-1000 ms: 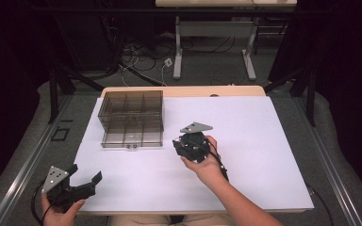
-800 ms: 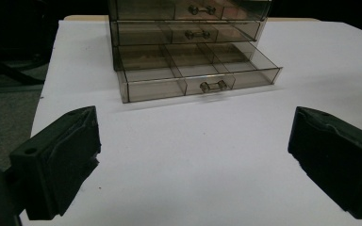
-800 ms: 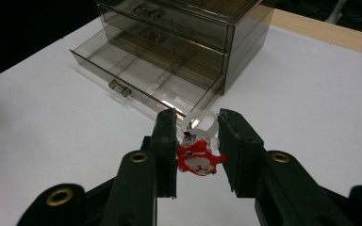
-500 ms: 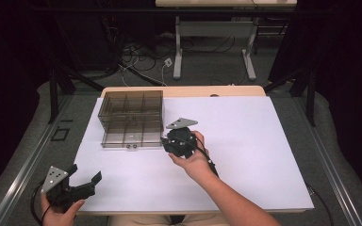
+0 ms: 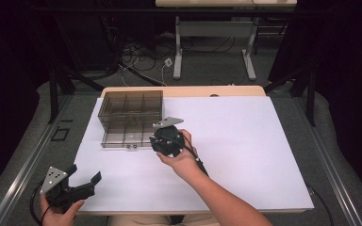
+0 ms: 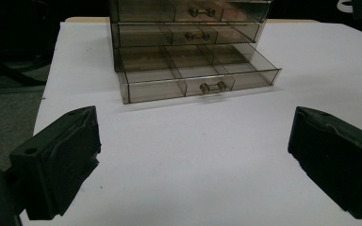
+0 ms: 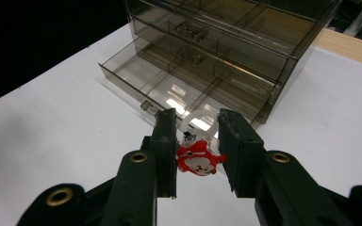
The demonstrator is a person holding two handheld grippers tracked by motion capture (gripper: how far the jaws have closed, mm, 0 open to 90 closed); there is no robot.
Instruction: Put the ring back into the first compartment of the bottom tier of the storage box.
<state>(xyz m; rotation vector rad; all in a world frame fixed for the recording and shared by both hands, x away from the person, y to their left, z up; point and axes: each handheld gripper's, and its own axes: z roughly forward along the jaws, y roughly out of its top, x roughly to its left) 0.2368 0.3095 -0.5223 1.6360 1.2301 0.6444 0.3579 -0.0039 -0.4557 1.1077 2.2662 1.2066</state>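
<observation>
Right gripper carries a red charm to the open drawer

A white table bears a smoky clear drawer cabinet near its far left corner, its bottom drawer pulled out. The left gripper rests at the near left edge, jaws wide apart with nothing between them. The right gripper hovers just by the drawer's right front corner, jaws clamped on a small red charm with a clear ring.

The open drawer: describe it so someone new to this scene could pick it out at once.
On the white table stands a smoky transparent drawer cabinet near the far left corner. Its bottom drawer is the one pulled out toward the person, divided into compartments, with a small clear handle; the drawers above it sit pushed in.
</observation>
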